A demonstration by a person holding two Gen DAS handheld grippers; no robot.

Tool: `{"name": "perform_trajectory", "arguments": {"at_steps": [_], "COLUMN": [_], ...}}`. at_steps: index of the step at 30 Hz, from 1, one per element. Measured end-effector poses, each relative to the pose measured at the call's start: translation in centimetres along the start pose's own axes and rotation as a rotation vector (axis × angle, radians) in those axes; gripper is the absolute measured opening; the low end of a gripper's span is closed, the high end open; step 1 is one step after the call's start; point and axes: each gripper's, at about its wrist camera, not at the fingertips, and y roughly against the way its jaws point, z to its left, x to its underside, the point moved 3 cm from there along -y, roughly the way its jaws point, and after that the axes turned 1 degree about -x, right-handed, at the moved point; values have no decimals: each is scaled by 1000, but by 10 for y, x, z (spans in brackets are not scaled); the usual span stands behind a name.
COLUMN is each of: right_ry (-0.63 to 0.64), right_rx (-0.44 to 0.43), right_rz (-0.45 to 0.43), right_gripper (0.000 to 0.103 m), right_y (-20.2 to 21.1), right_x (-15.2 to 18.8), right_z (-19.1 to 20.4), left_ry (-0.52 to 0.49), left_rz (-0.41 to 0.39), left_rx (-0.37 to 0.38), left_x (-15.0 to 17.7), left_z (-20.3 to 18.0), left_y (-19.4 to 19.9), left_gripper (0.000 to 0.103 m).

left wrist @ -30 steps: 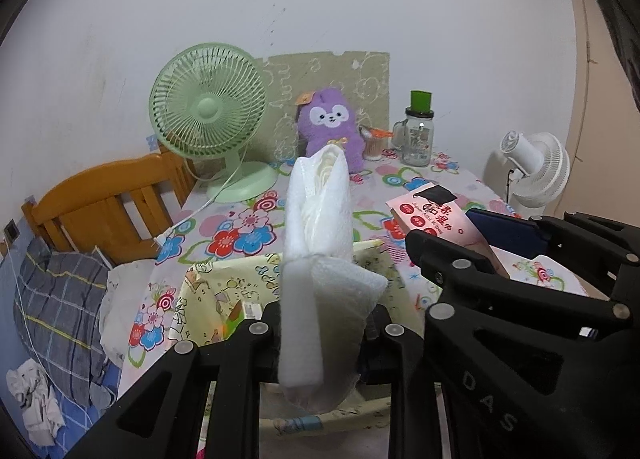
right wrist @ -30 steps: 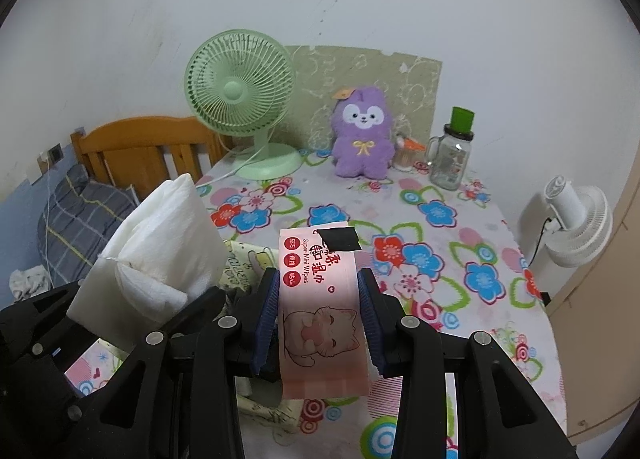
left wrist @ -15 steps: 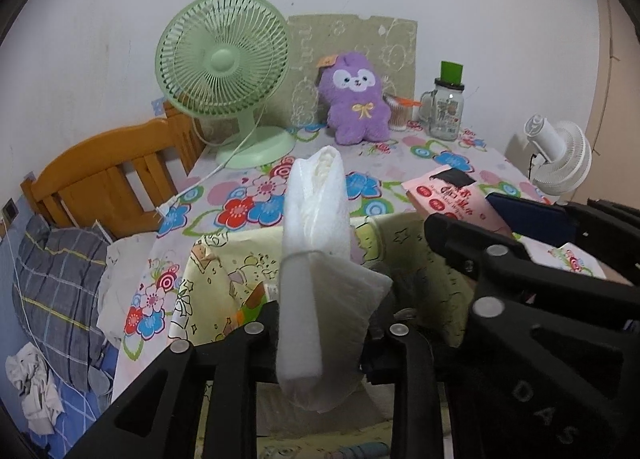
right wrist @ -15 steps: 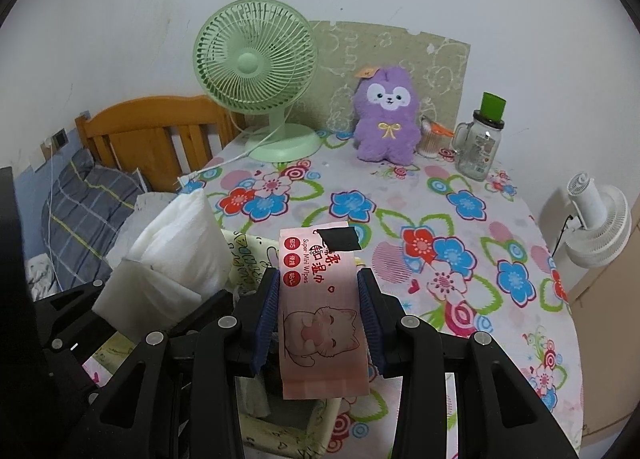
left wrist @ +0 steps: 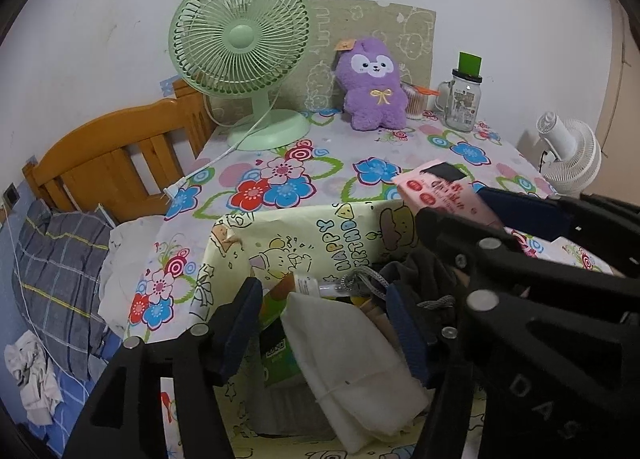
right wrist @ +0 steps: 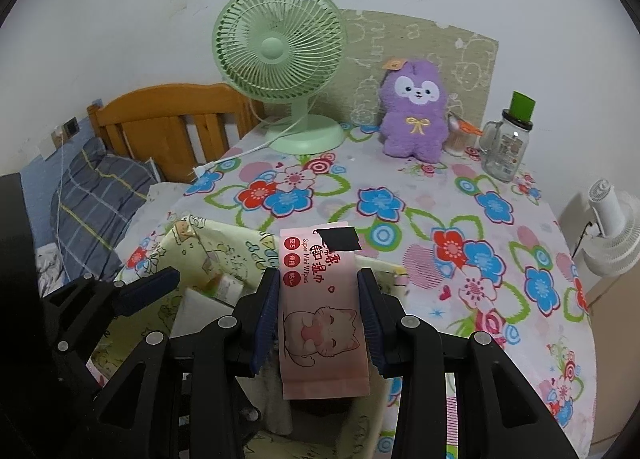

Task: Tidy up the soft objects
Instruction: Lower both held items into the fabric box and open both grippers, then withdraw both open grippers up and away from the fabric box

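Bag (left wrist: pixel 320 227) interior mostly hidden; wipes pack (right wrist: pixel 322 311) bottom hidden.

Around the flowered surface — the room's bystanders

A pale green desk fan (right wrist: pixel 280 71) stands at the back of the surface (right wrist: pixel 460 227), which wears a bright cloth of red, blue and pink flowers; its white cord (right wrist: pixel 244 151) trails off the left edge. Just to the right of the fan a purple plush toy (right wrist: pixel 416 115) sits upright against a beige sheet with doodles (right wrist: pixel 460 55) propped on the wall. Further right stands a glass jar with a green lid (right wrist: pixel 508 139). Past the right edge of the surface is a white fan (right wrist: pixel 612 227). On the left — a wooden headboard (right wrist: pixel 168 123) and a grey checked pillow (right wrist: pixel 96 195).
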Motion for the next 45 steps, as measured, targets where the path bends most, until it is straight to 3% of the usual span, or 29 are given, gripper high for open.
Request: {"name": "perform_trajectory", "arguments": {"at_steps": [8, 17, 18, 20, 25, 45], "right_ry": [14, -10, -8, 2, 28, -5], "right_rx": [-60, -101, -104, -92, -49, 35], "right_rz": [37, 58, 60, 62, 17, -16], "right_gripper": [43, 45, 48, 66, 81, 83], "right_y": [-14, -22, -22, -23, -12, 29], "right_x": [4, 7, 7, 7, 7, 27], "right_z": [11, 12, 12, 12, 11, -23], "left_ry": [10, 5, 3, -1, -5, -57], "left_rz": [0, 14, 18, 23, 19, -24], "left_rx": [-5, -17, -18, -21, -27, -4], "left_x": [-1, 1, 2, 3, 4, 8], "left_z": [6, 7, 7, 7, 5, -36], "left_y": [3, 0, -1, -1, 2, 25], "left_gripper": [78, 80, 80, 82, 86, 91]}}
